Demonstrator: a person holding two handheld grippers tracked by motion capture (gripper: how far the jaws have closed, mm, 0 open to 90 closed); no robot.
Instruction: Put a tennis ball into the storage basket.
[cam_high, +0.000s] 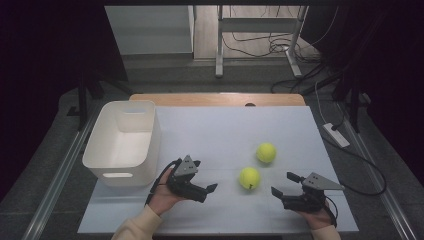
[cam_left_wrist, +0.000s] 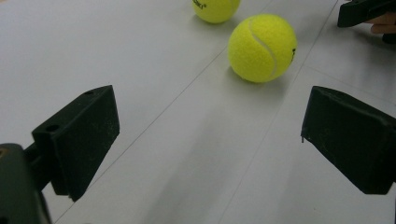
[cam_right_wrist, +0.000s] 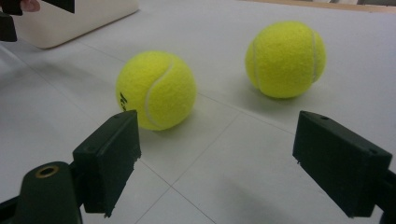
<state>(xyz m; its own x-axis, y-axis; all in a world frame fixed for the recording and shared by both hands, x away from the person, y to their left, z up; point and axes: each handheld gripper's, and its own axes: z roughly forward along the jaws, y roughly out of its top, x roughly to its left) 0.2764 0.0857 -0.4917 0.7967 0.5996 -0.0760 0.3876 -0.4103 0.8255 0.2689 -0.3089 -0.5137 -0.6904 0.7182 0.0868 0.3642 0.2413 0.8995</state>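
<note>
**A:** Fingers on both grippers are spread wide, nothing between them. Left gripper (cam_high: 206, 186) sits just right of the bin (cam_high: 121, 143), right gripper (cam_high: 283, 185) near the table's (cam_high: 210, 130) front right, both low over the top.

**B:** yeah, and the near ball (cam_high: 249, 178) lies between them, far ball (cam_high: 266, 152) just behind it toward the right. They look apart from above.

**A:** Right gripper view adds black print on the near ball (cam_right_wrist: 155, 89) and a corner of the bin (cam_right_wrist: 70, 21). Left gripper view catches the other gripper's jaw tip up in its top right corner.

**B:** Room-wise: bin hugs the left edge, balls are mid-right, so the whole back half of the mat is bare. Wood strip shows along the far edge.
</note>
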